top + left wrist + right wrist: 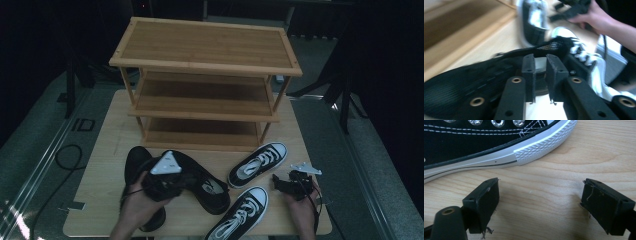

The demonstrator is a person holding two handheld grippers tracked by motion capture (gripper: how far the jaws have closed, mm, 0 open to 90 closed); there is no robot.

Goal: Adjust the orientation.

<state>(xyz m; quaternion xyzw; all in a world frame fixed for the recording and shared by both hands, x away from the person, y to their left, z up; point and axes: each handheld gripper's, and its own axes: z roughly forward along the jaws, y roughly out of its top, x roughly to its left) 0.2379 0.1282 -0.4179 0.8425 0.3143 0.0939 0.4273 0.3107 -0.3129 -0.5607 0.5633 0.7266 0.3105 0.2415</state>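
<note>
Light wooden table [107, 150] with a three-tier bamboo shoe rack [205, 55] at the back. My left gripper [540, 65] is pinching the plain black shoe [210, 187] near the front-left. My right gripper [540, 202] is spread wide over bare wood beside the black-and-white laced sneaker [481, 145].

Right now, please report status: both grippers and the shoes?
Left gripper shut on black shoe. Right gripper open, above bare table. Two sneakers lying between.
</note>
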